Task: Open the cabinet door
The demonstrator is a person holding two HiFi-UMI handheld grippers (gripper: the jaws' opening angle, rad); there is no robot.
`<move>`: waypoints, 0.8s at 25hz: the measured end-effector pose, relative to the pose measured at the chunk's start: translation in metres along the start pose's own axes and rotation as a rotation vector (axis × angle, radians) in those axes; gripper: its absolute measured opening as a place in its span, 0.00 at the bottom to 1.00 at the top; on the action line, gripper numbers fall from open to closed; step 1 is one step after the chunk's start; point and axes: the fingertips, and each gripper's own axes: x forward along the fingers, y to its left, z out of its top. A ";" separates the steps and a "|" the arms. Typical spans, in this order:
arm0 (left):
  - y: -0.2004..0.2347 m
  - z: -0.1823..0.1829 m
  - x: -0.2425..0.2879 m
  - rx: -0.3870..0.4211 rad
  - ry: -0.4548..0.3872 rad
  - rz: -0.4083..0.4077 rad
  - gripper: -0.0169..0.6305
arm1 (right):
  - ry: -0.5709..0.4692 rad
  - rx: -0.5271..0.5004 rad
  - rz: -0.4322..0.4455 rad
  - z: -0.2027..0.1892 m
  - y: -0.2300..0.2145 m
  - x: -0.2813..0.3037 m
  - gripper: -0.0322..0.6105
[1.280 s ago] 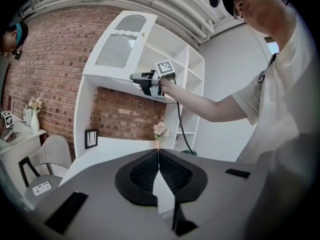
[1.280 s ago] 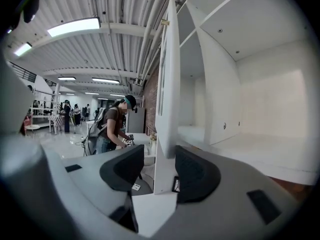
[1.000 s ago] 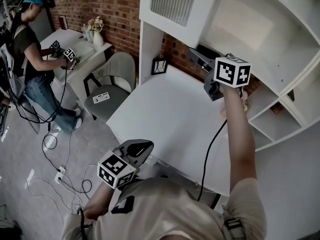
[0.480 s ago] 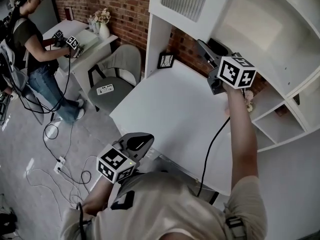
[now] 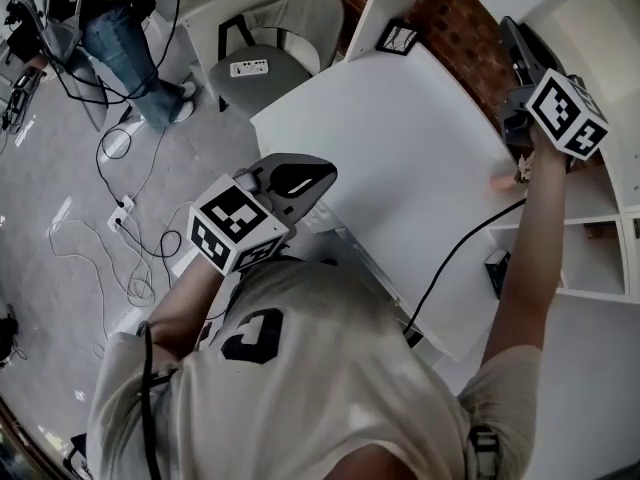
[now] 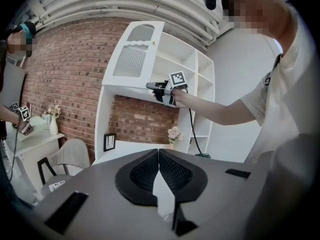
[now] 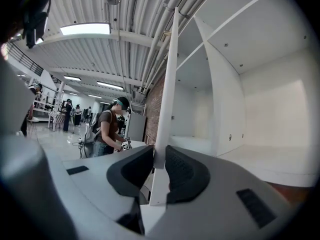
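Jaws just closing, the right gripper (image 7: pixel 159 166) clamps the cabinet door (image 7: pixel 167 84) edge, ready to swing it; left gripper (image 6: pixel 158 159) closed, empty.

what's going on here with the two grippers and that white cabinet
A person is working at a white cabinet over a desk, with a gripper in each hand. The right gripper has just been closing its jaws on the edge of the cabinet door. The edge sits between the jaws, and the door already stands swung out from the cabinet. The left gripper is shut and empty, held low near the person's body.
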 end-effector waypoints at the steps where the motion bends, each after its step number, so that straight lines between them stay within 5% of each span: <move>1: 0.003 -0.001 -0.002 -0.007 0.000 0.007 0.05 | -0.001 -0.002 0.008 0.001 0.004 0.000 0.19; 20: 0.003 -0.021 -0.015 -0.047 0.021 -0.016 0.05 | 0.052 0.001 0.086 -0.001 0.064 0.004 0.19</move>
